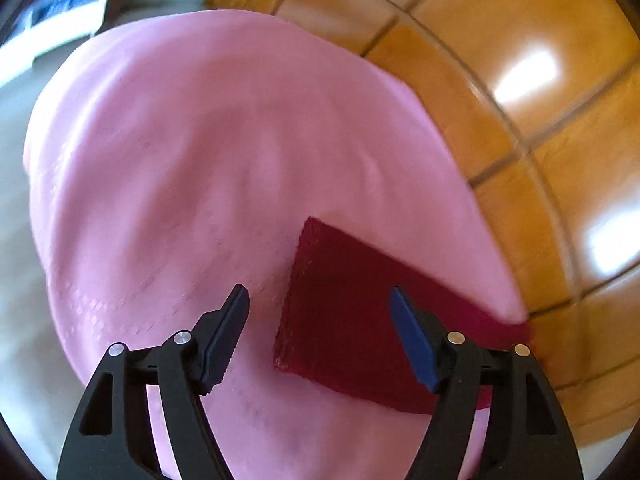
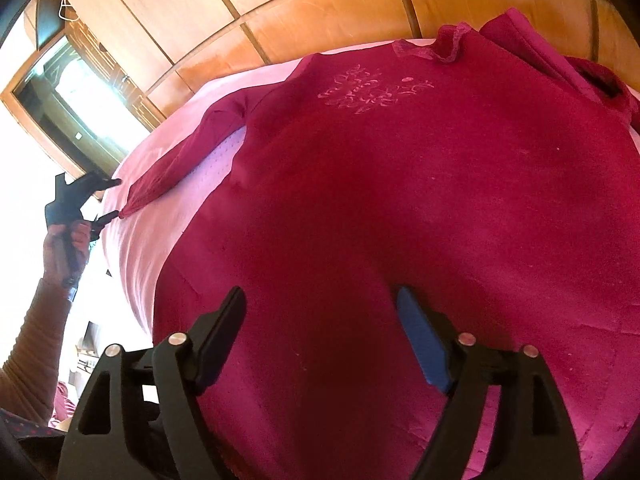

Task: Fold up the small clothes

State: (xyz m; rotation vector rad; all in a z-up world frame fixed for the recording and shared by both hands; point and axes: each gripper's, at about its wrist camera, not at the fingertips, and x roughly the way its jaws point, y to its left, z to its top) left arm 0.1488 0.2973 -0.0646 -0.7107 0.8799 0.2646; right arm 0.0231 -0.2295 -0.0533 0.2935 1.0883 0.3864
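Observation:
A dark red long-sleeved top (image 2: 400,208) lies spread flat on a pink sheet (image 2: 168,220), with pale embroidery near its neck at the far end. Its left sleeve (image 2: 180,164) stretches out toward my left gripper (image 2: 114,198), seen open at the sleeve's cuff. In the left wrist view the cuff end (image 1: 340,312) lies on the pink sheet (image 1: 200,160) between the open fingers of my left gripper (image 1: 320,336). My right gripper (image 2: 322,340) is open and empty, hovering over the lower body of the top.
A glossy wooden panelled headboard (image 1: 540,120) runs along the sheet's far side and also shows in the right wrist view (image 2: 320,12). A bright window or mirror frame (image 2: 80,88) stands at the left. The person's arm (image 2: 36,320) holds the left gripper.

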